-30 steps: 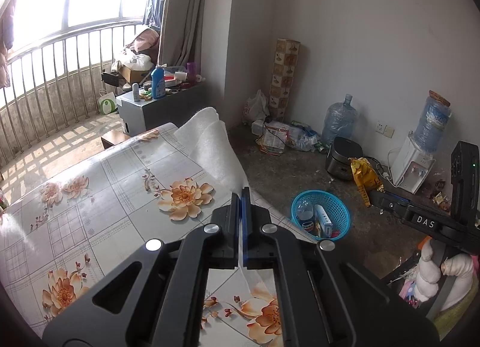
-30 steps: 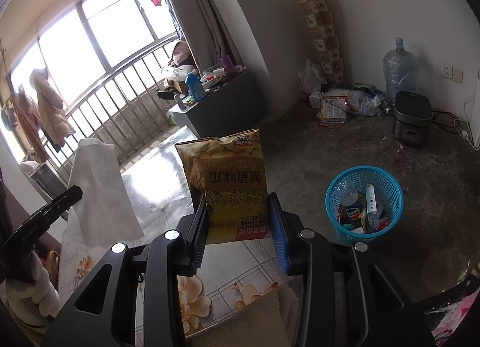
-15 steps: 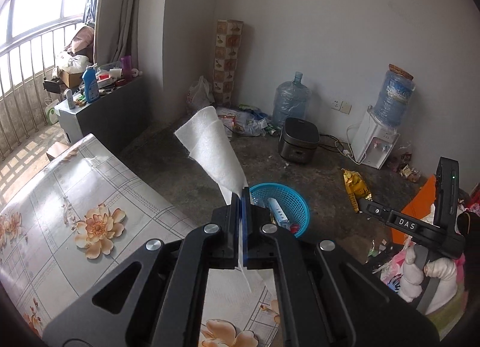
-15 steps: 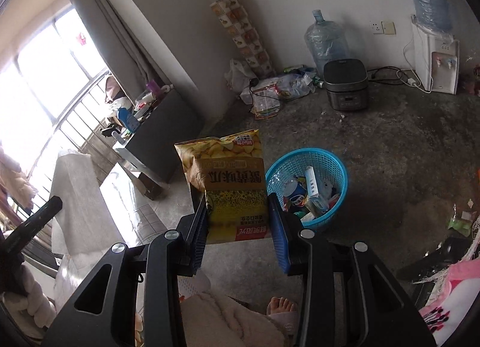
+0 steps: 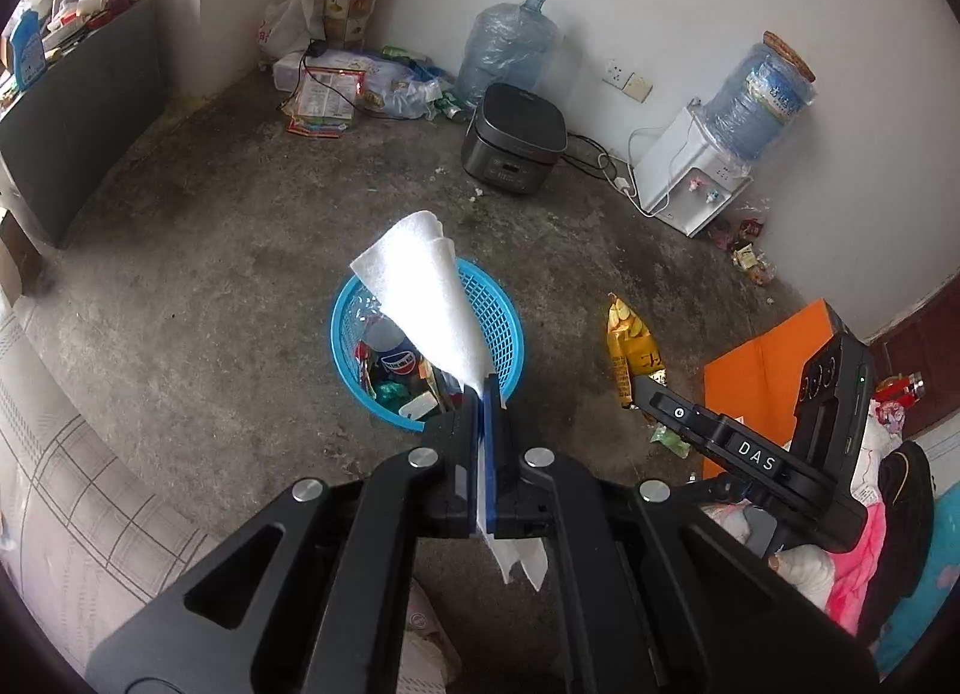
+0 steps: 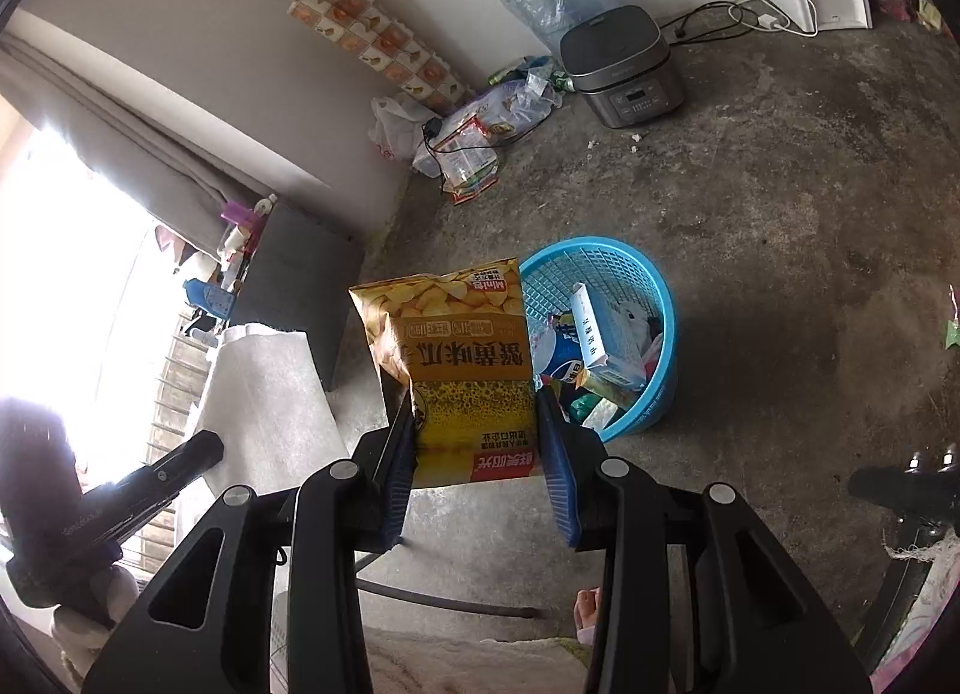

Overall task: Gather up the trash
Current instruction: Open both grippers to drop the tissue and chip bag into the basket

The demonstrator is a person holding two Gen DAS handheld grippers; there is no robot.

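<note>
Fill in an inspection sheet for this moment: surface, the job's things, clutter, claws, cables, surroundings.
Surface: bare concrete floor, stained and dusty.
Job's things: blue mesh basket on the floor, already holding a box, a cup and wrappers; white paper towel and yellow chip bag, both held above it.
Clutter: wrappers and plastic bags in the corner; small wrappers by the water dispenser.
Claws: left claw shut on the paper towel; right claw shut on the chip bag.
Cables: white cord and black cord between the rice cooker and the dispenser.
Surroundings: empty water jug, orange board, grey cabinet.
</note>
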